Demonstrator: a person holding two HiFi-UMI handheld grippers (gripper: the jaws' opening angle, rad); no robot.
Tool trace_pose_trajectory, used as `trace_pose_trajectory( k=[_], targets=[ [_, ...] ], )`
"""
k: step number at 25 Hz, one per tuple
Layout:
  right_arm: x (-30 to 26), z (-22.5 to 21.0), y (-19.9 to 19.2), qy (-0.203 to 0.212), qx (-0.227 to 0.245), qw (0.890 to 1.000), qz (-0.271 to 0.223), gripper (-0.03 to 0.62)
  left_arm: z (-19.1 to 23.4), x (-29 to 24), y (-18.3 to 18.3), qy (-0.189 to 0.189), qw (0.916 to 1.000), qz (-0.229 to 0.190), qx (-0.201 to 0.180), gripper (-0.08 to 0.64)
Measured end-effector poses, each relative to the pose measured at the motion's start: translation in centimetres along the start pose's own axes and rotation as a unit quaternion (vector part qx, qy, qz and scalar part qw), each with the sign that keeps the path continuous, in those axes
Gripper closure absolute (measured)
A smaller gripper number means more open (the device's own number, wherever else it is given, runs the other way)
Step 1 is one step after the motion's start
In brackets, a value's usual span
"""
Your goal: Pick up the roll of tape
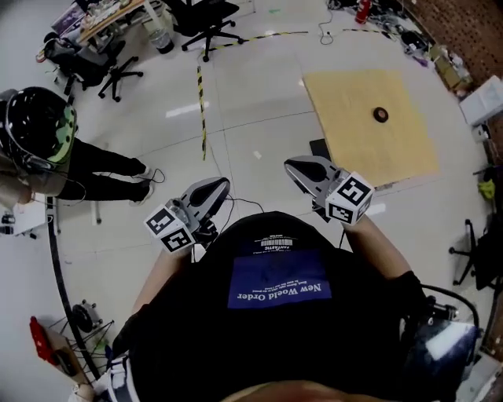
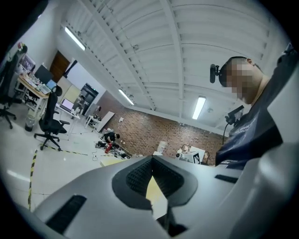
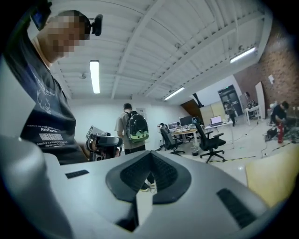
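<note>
1. The roll of tape (image 1: 380, 115) is a small dark ring. It lies flat on a tan board (image 1: 354, 153), in the far right part of the board and well inside its edges. It is well apart from both grippers.
2. The roll is judged to be light and fairly stiff, with a hard core. Breakage is not expected. The smooth outer wrap may slip under the pads, and a light roll may slide on the board when it is pushed from one side.
3. A grip across the ring wall is recommended, with one jaw in the centre hole and one outside. A grip across the full outer width is the alternative, if the opening allows.
4. The left gripper (image 2: 152, 158) is closed, with its jaws together and nothing between them. The right gripper (image 3: 150, 154) is likewise closed and empty. Both are held close to the person's chest.
5. The jaws must be opened before the approach.
6. The board around the roll is bare, so room is available on every side. The board appears to lie at floor level, so a low reach is to be expected.
7. Pale floor is open between the person and the board. Clutter (image 1: 444, 67) lines the far right, office chairs (image 1: 206, 20) stand at the far side, and a bystander (image 1: 39, 133) stands at the left, well clear of the board.
</note>
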State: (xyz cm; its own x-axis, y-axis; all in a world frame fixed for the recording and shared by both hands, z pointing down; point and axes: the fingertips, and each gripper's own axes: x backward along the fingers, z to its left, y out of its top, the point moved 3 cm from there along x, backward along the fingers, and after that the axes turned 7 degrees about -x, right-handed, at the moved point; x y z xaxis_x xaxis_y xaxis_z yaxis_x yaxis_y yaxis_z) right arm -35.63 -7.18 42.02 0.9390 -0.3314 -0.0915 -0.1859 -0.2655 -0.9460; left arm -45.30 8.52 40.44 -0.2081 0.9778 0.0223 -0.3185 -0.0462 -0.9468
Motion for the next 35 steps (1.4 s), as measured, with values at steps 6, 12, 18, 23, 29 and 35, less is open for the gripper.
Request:
trace_pose_trajectory(
  k=[6, 12, 18, 23, 29, 35],
  targets=[
    [1.6, -2.8, 1.0, -0.119, -0.001, 0.992, -0.048, 0.607, 4.0, -3.7, 1.7, -0.102, 0.9940, 0.039, -0.006, 0.555],
    [2.5, -4.3, 3.5, -0.249, -0.017, 0.965, -0.079, 0.607, 8.8, -8.0, 3.9, -0.205, 0.9760, 0.074, 0.001, 0.555],
    [10.0, -4.7, 3.5, -0.317, -0.040, 0.939, -0.130, 0.607, 5.2, -15.5, 2.6, -0.276, 0.9568, 0.091, 0.002, 0.555],
    [20.0, -5.5, 2.0, -0.338, -0.044, 0.928, -0.151, 0.607, -1.8, -22.3, 0.3, -0.295, 0.9495, 0.104, -0.019, 0.555],
    [29.1, -7.6, 2.4, -0.327, -0.030, 0.932, -0.151, 0.607, -8.5, -28.7, -1.8, -0.291, 0.9503, 0.107, -0.026, 0.555],
    [32.2, -9.9, 2.4, -0.319, -0.026, 0.935, -0.153, 0.607, -10.6, -32.2, -3.9, -0.298, 0.9435, 0.137, -0.043, 0.555]
  ],
)
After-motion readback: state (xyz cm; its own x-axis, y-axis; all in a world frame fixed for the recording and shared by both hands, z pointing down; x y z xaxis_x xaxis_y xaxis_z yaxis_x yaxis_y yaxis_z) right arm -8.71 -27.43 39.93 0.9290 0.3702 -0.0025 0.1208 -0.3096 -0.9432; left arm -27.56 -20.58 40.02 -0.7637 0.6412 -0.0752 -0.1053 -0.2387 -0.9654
